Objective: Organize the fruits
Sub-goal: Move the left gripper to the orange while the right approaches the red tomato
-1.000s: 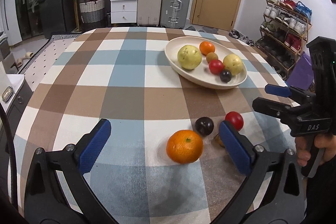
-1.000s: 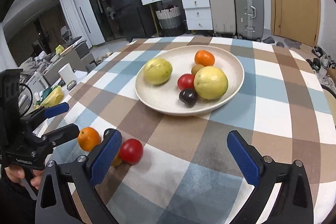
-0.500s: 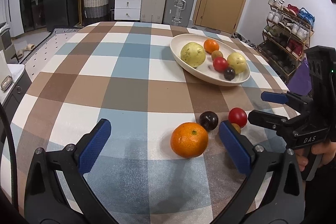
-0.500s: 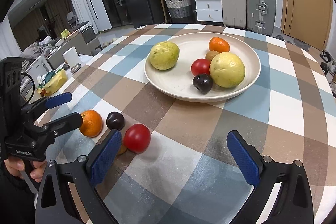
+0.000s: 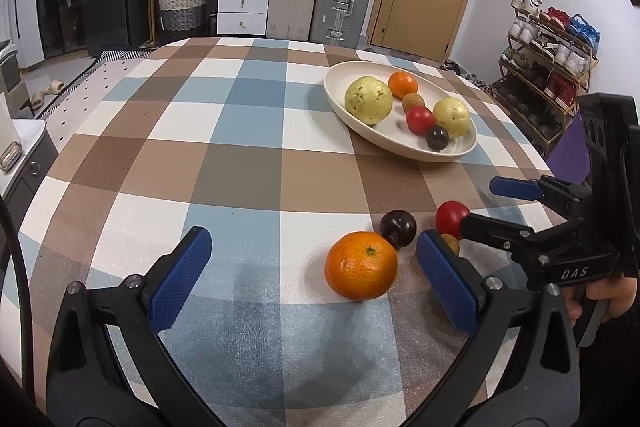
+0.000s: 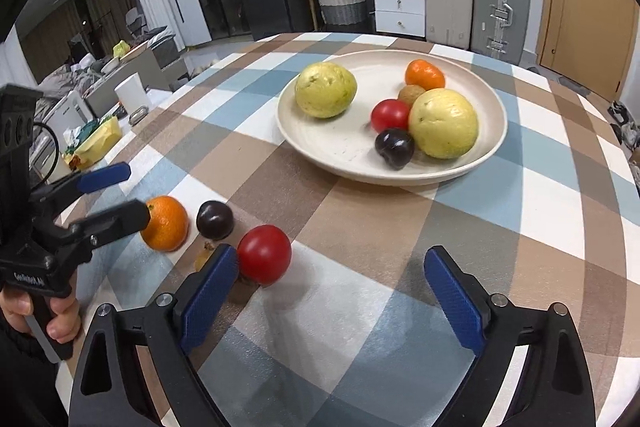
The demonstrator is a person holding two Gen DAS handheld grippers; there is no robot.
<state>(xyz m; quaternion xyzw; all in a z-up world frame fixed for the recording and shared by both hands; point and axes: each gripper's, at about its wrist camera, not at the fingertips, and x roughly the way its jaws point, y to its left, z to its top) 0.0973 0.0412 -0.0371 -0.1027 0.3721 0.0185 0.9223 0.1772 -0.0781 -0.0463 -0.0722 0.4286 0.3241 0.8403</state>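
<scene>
A cream plate [image 5: 340, 107] [image 6: 344, 155] holds two yellow-green guavas, an orange, a tomato, a dark plum and a small brown fruit. On the checked cloth lie a loose orange [image 5: 361, 270] [image 6: 165, 223], a dark plum [image 5: 397, 228] [image 6: 215, 220], a red tomato [image 5: 451, 217] [image 6: 264, 254] and a small brown fruit [image 5: 450, 243], mostly hidden. My left gripper [image 5: 316, 283] is open, with the orange between its fingers. My right gripper [image 6: 332, 295] is open; the tomato sits just inside its left finger.
The round table has a brown, blue and white checked cloth [image 5: 248, 131]. Suitcases, white drawers and a wooden door stand behind it. A shoe rack [image 5: 548, 67] is at the right. A low cabinet with clutter [image 6: 100, 123] stands left of the table.
Both grippers have moved closer to the loose fruits. The orange now sits further in between my left fingers, and the tomato nearer my right gripper's left finger.
</scene>
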